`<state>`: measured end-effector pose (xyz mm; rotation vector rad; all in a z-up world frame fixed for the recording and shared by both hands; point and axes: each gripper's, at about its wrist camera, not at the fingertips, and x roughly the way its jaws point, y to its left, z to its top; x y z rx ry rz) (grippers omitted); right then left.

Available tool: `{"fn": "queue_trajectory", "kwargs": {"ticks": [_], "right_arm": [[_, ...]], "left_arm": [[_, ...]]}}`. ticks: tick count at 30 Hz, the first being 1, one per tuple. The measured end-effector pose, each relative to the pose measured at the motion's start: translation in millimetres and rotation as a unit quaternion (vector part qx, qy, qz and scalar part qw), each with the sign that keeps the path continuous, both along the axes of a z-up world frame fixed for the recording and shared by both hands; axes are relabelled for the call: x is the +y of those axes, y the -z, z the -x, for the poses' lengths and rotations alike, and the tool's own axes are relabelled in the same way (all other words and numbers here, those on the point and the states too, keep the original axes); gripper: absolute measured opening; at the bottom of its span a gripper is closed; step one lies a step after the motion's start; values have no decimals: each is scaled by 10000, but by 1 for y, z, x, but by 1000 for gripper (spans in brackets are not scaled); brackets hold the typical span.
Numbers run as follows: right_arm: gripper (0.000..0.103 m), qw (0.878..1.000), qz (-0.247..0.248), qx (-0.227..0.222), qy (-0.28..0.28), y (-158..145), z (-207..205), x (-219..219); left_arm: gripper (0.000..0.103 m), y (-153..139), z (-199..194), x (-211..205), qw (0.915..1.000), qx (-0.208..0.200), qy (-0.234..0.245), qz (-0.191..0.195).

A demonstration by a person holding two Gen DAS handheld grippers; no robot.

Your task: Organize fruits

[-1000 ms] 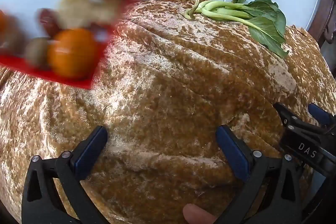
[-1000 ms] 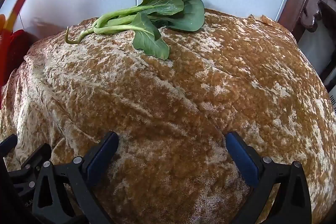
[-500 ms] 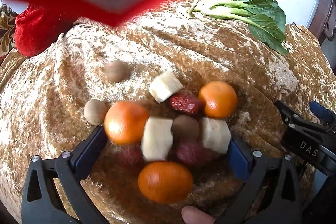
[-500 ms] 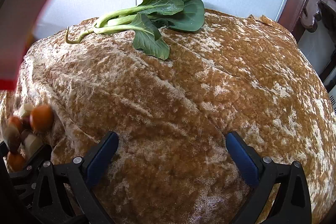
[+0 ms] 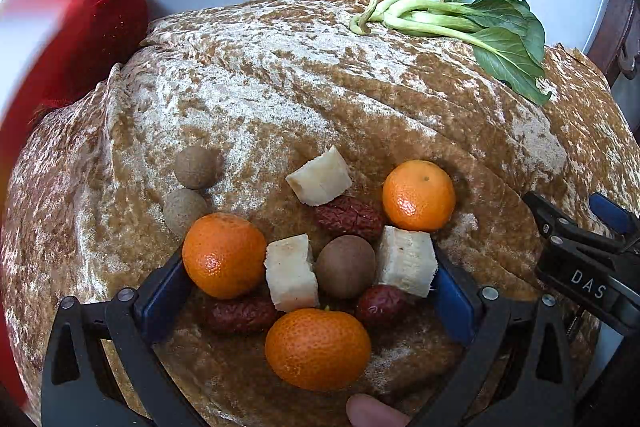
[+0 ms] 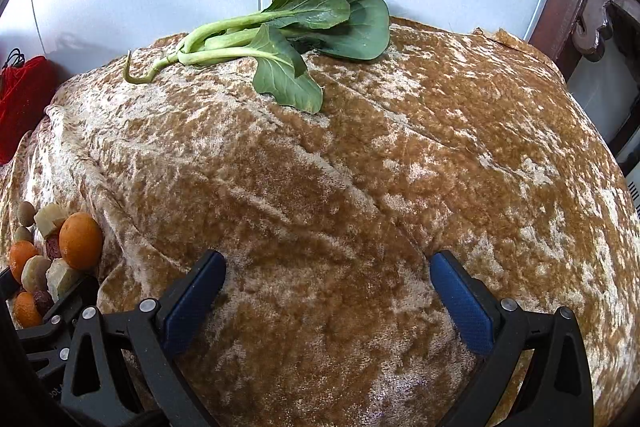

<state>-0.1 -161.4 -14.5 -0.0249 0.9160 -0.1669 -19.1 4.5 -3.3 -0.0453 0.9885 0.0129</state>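
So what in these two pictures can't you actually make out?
- Left wrist view: a red blur along the left edge, too smeared to identify.
- Left wrist view: the dark red fruit near the left gripper is partly hidden under an orange and a pale chunk.
- Right wrist view: the fruit pile is small and cut off by the left edge.
- Right wrist view: the red pouch is cropped by the edge.

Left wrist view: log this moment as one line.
left hand-held gripper open over fruit pile | oranges three loose on cloth | right hand-held gripper open, holds nothing | greens at far edge
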Motion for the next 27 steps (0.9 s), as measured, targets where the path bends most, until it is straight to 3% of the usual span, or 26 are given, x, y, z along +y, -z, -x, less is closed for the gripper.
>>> {"fn": "queue_trajectory", "kwargs": {"ticks": [27], "right_arm": [[102, 10000, -11, 3, -2, 0, 0, 0]], "left_arm": [[103, 0, -4, -4, 10000, 40, -5, -19]]}}
